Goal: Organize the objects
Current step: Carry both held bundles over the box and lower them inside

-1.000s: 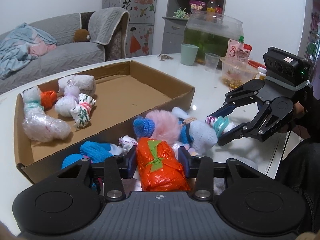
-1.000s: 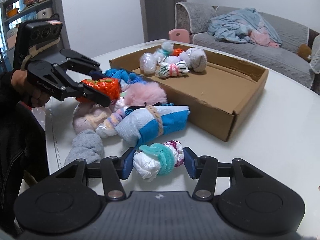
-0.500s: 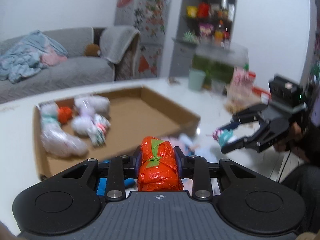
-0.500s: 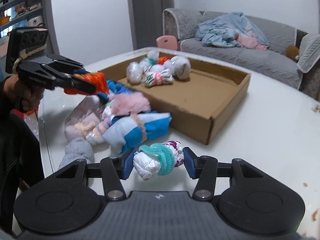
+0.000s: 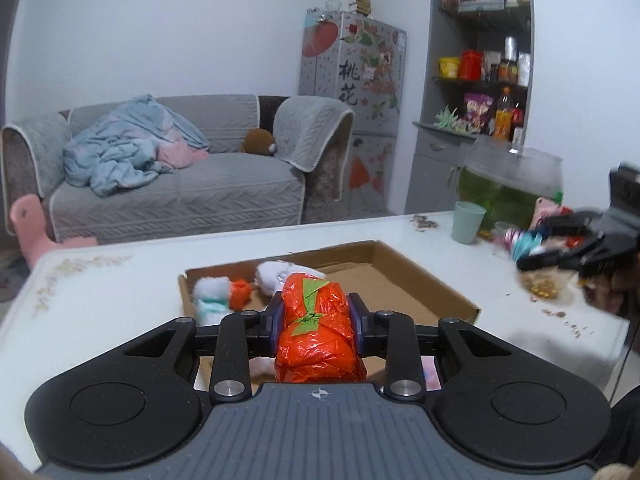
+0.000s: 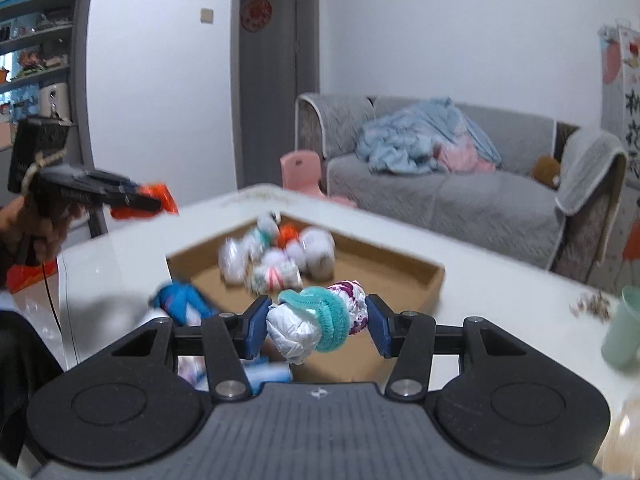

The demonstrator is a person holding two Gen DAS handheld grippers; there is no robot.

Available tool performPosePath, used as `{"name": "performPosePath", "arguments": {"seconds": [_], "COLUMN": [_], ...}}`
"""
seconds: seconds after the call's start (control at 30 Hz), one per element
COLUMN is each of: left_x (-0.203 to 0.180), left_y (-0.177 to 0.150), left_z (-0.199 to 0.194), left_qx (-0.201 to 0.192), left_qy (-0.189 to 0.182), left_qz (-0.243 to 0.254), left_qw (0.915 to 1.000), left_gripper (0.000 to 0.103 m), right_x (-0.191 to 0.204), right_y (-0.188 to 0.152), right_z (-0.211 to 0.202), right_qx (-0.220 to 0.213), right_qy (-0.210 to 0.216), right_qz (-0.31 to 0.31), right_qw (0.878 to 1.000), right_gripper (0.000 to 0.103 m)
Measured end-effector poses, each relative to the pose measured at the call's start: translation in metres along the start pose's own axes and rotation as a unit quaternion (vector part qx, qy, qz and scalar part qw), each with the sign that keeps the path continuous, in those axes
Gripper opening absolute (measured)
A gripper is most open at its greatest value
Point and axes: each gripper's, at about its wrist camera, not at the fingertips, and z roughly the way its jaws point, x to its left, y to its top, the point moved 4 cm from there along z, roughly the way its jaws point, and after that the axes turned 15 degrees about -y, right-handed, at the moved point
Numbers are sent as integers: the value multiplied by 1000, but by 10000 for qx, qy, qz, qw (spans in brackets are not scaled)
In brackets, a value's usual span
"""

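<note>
My left gripper [image 5: 316,312] is shut on an orange plastic-wrapped bundle [image 5: 318,340] with a green tie, held in the air in front of the open cardboard box [image 5: 432,288]. My right gripper [image 6: 318,322] is shut on a white bundle with a teal band [image 6: 316,326], also lifted, with the box [image 6: 424,276] behind it. Several wrapped bundles [image 6: 276,258] lie in the box's far corner. The right gripper [image 5: 540,248] shows blurred at the right of the left wrist view. At the left of the right wrist view is the left gripper [image 6: 140,200] with its orange bundle.
A blue bundle [image 6: 182,304] lies on the white table [image 5: 100,300] beside the box. A green cup [image 5: 467,222], a fish bowl [image 5: 508,184] and scattered crumbs stand at the table's far right. A grey sofa [image 5: 176,192] and a pink stool [image 6: 302,170] are beyond the table.
Both grippers have risen off the table with their bundles. The left closed tight on the orange bundle and lifted it out of the pile; the pile has dropped out of view.
</note>
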Motion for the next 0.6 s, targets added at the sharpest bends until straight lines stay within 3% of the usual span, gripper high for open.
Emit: {"name": "performPosePath", "arguments": {"seconds": [0.2,0.33,0.6], "left_x": [17,19,34], "left_y": [20,30,1], "left_z": [11,41,84], "left_qx": [191,464,1113], "left_qy": [263,320,496], "left_qz": [-37,60,131], "left_qw": [9995,9984,9925], "left_gripper": [37,37,38], "right_x": [24,39,48], "right_y": [35,51,37], "right_z": [18,36,66], "right_qx": [-274,-400,-52], "right_qy": [245,501,583], "right_qz": [-296,-327,-439], "right_qw": [9989,9974,9973], "right_gripper": [47,47,47]}}
